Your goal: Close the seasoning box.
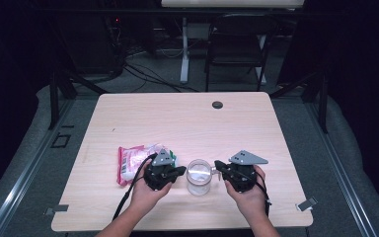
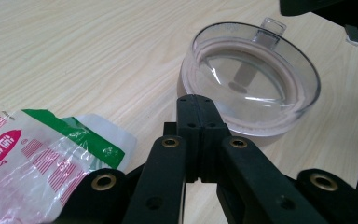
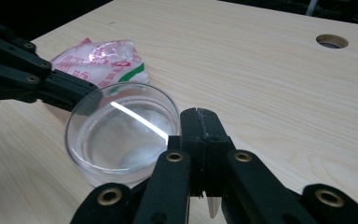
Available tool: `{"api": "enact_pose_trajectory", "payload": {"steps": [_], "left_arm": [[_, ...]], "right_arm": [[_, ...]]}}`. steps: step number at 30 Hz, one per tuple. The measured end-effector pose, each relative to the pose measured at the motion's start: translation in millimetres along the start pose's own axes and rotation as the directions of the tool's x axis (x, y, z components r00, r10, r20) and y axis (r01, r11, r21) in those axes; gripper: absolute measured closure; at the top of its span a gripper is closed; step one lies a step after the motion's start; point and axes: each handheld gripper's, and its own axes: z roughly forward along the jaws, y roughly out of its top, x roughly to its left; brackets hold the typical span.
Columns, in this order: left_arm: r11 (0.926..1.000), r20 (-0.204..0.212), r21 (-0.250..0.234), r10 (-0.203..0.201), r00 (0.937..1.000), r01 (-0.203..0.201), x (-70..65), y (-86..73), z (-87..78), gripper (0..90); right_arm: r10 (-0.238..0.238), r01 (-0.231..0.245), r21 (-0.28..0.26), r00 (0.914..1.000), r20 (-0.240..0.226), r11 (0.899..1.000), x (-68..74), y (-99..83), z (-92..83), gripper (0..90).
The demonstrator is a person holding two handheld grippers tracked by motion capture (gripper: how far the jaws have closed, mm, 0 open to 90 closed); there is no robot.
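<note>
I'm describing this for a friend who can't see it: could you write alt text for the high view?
A person's two hands each hold a black gripper on either side of a clear glass jar near the front of a light wooden table. The left gripper and right gripper both have their jaws closed. A red, white and green plastic packet lies beside the left hand.

High cam looks down over table [image 1: 187, 118]; both gripper cams sit close, low, sharing clear cup [image 2: 251, 77].

Snack bag [image 2: 37, 163] cut off at the left gripper view's edge.
</note>
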Motion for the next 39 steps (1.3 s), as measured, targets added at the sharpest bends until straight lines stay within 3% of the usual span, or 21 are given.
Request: {"api": "enact_pose_trajectory", "payload": {"steps": [10, 17, 21, 39], "left_arm": [[1.0, 0.001, -0.003, 0.005, 1.0, -0.005, -1.8, -6.7, -3.8, 90.0], [0.9996, 0.022, 0.021, 0.019, 0.9996, -0.019, -6.4, -10.2, -0.5, 90.0], [0.9992, 0.013, 0.026, 0.03, 0.9994, -0.031, -8.2, -11.2, 0.9, 90.0], [0.9996, 0.019, 0.011, 0.024, 0.9995, -0.024, -9.5, -9.8, -2.0, 90.0]], "right_arm": [[0.023, -0.023, 0.006, 0.9997, 0.004, 1.0, -2.7, -5.2, 2.7, 87.0], [0.056, -0.056, -0.001, 0.9983, -0.015, 0.998, -5.5, -6.6, 2.4, 86.8], [0.071, -0.071, -0.012, 0.9973, -0.021, 0.997, -5.5, -7.6, 2.8, 87.0], [0.077, -0.078, -0.014, 0.9968, -0.02, 0.997, -6.6, -8.9, 2.3, 87.1]]}}
